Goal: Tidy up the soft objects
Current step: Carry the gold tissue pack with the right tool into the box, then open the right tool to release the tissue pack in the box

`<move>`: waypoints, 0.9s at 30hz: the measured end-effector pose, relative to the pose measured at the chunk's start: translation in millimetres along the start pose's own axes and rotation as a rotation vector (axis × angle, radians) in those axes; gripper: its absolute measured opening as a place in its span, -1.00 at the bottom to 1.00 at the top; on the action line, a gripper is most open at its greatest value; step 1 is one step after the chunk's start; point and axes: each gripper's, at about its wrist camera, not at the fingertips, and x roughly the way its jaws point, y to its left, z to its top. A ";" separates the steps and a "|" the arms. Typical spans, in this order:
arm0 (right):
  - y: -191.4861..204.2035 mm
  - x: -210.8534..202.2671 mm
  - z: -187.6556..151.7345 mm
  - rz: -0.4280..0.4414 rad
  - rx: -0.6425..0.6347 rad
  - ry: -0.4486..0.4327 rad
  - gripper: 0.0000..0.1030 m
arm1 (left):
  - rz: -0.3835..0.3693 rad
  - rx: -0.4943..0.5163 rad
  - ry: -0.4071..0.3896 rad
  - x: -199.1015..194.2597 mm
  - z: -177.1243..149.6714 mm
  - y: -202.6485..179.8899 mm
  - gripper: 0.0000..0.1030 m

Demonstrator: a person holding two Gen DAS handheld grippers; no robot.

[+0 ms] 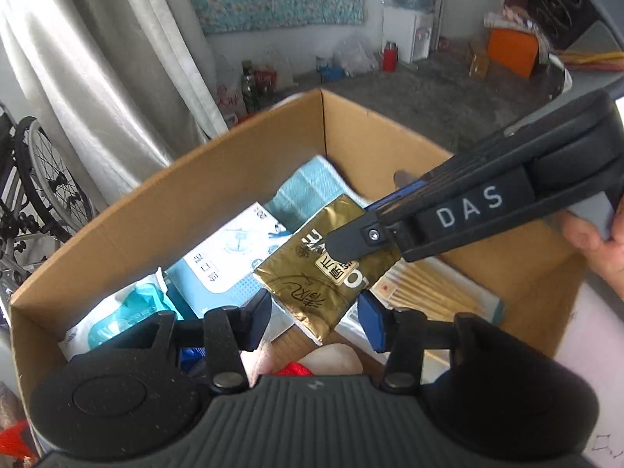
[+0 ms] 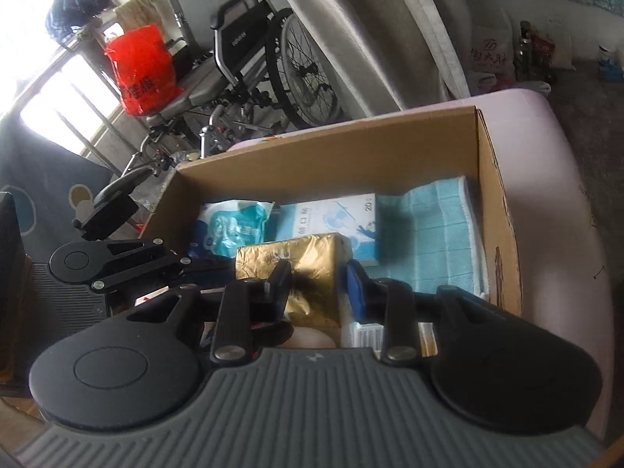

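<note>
Gold pack point(image 1: 312, 273), shiny and creased, sits mid-frame in the left wrist view between the half-open left gripper point(image 1: 316, 318) fingers, contact unclear, over the box point(image 1: 128, 210). Right wrist view: right gripper point(image 2: 318, 284) straddles it at centre, grip unclear.

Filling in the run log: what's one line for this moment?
gold pack: over cardboard box contents | right tongs: gripping it | left tongs: straddling it, grip unclear
</note>
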 end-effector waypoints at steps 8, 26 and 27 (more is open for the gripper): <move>-18.9 83.5 -13.3 -0.041 0.018 0.162 -0.46 | 0.050 -0.033 0.167 52.5 1.2 5.4 -0.08; -9.4 110.2 -8.7 -0.028 0.035 0.231 -0.39 | 0.038 -0.119 0.230 49.1 3.4 16.6 -0.68; -7.5 108.8 -9.3 -0.035 0.023 0.227 -0.29 | 0.049 -0.100 0.222 43.5 3.1 14.3 -0.65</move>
